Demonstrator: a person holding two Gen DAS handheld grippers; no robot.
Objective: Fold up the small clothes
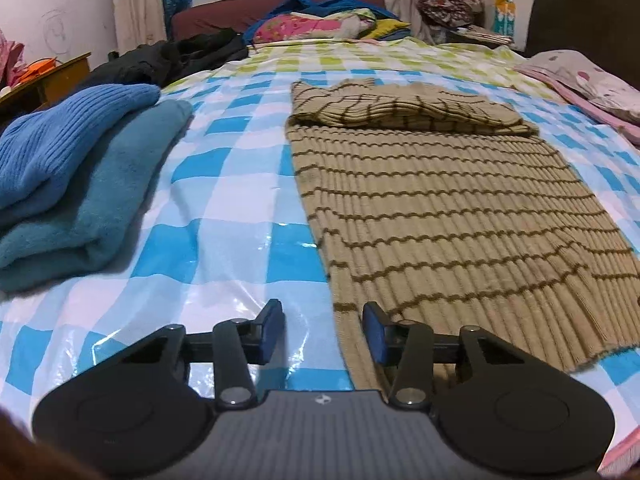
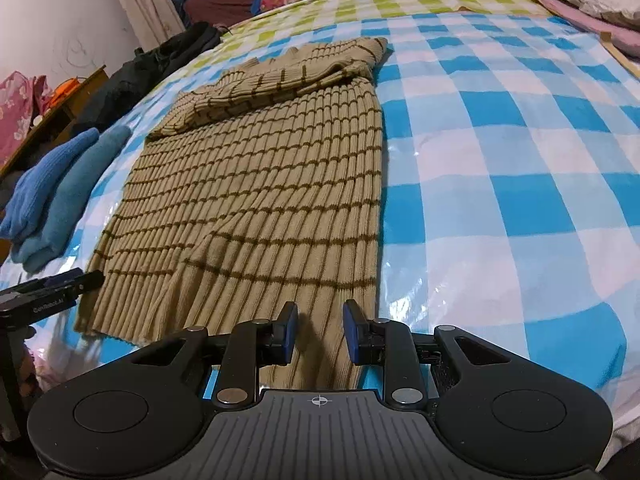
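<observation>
We hold both claws low at the near hem of the tan striped sweater (image 1: 440,208), which lies flat on the bed's blue-and-white checked plastic cover (image 1: 224,208), its upper part already folded down across the body.

The left claw (image 1: 323,330) stands partly open; the sweater's near left corner lies between and just beyond its blue pads (image 1: 376,332), and we see a clear gap on either side, so nothing is pinched. The left pad sits over bare cover, the right pad over knit.

The right claw (image 2: 320,330) is narrower, with a small gap between its fingers. The sweater's near right corner runs under and between them; whether the pads actually press the cloth we cannot tell.

In the right wrist view the left claw shows as a dark tip off to the far left of the right claw, just beside the hem's other corner.

To the left of the left claw, well apart from the sweater, rests a folded pile: a blue ribbed knit (image 1: 60,136) on top of a teal fleece (image 1: 104,200). Beyond both claws, past the sweater, dark clothing (image 1: 172,60) and bright bedding (image 1: 320,24) lie at the far end of the bed.
</observation>
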